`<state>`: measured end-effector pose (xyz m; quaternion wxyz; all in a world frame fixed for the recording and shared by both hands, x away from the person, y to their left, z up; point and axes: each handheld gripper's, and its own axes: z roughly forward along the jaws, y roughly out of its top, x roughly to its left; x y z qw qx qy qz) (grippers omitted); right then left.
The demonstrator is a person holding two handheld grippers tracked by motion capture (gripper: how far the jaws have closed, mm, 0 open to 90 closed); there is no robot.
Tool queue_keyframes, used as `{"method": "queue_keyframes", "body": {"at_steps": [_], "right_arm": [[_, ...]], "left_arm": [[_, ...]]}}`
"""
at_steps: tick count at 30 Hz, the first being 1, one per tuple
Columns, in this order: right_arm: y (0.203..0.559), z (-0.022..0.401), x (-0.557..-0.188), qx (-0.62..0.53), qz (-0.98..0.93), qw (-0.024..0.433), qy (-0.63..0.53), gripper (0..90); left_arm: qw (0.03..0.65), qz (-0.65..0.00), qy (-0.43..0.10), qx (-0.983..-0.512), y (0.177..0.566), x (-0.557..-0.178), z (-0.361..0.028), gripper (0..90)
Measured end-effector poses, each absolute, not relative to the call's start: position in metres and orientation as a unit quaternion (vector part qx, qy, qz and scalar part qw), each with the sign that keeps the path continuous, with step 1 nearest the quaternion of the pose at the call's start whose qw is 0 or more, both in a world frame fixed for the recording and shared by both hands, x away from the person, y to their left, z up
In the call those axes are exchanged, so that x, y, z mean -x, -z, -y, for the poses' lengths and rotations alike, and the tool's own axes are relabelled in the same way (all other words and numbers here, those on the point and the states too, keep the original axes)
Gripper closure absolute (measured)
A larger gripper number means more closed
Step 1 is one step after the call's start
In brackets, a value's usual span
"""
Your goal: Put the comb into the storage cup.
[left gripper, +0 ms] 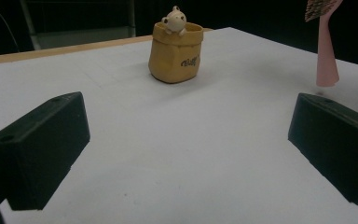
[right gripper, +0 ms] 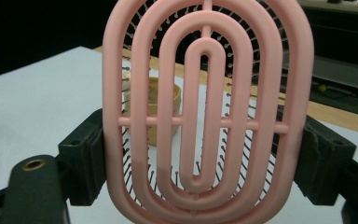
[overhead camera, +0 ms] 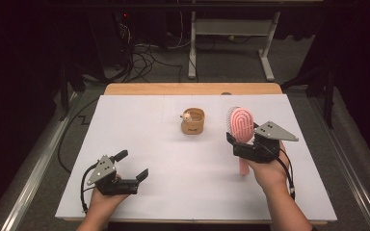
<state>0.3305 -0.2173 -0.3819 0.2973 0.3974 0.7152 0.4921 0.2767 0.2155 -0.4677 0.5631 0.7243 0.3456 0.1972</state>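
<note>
Right gripper view: right gripper (right gripper: 205, 154) jaws clamp brush (right gripper: 207, 112) head edgewise; pot (right gripper: 161, 105) just beyond; risk: slick rim pivots, handle swings

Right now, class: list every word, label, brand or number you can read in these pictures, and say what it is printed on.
One dark scripted word on the front of the yellow sack-shaped pot: too small and blurred to read for certain.
Pink hairbrush: no lettering shows.
White table cover: no lettering shows.
</note>
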Motion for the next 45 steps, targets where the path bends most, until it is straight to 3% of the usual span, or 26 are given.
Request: {"method": "queue_keyframes", "body": {"at_steps": [30, 45], "right_arm": [[0.401, 0.25, -0.29, -0.382, -0.653, 0.345, -0.555, 20.0], [0.397, 0.225, -0.291, -0.353, -0.67, 0.354, -0.549, 20.0]], "left_arm": [[0.554, -0.353, -0.198, -0.727, 0.467, -0.27, -0.213, 0.0], [0.551, -0.339, -0.186, -0.739, 0.45, -0.271, -0.196, 0.0]]}}
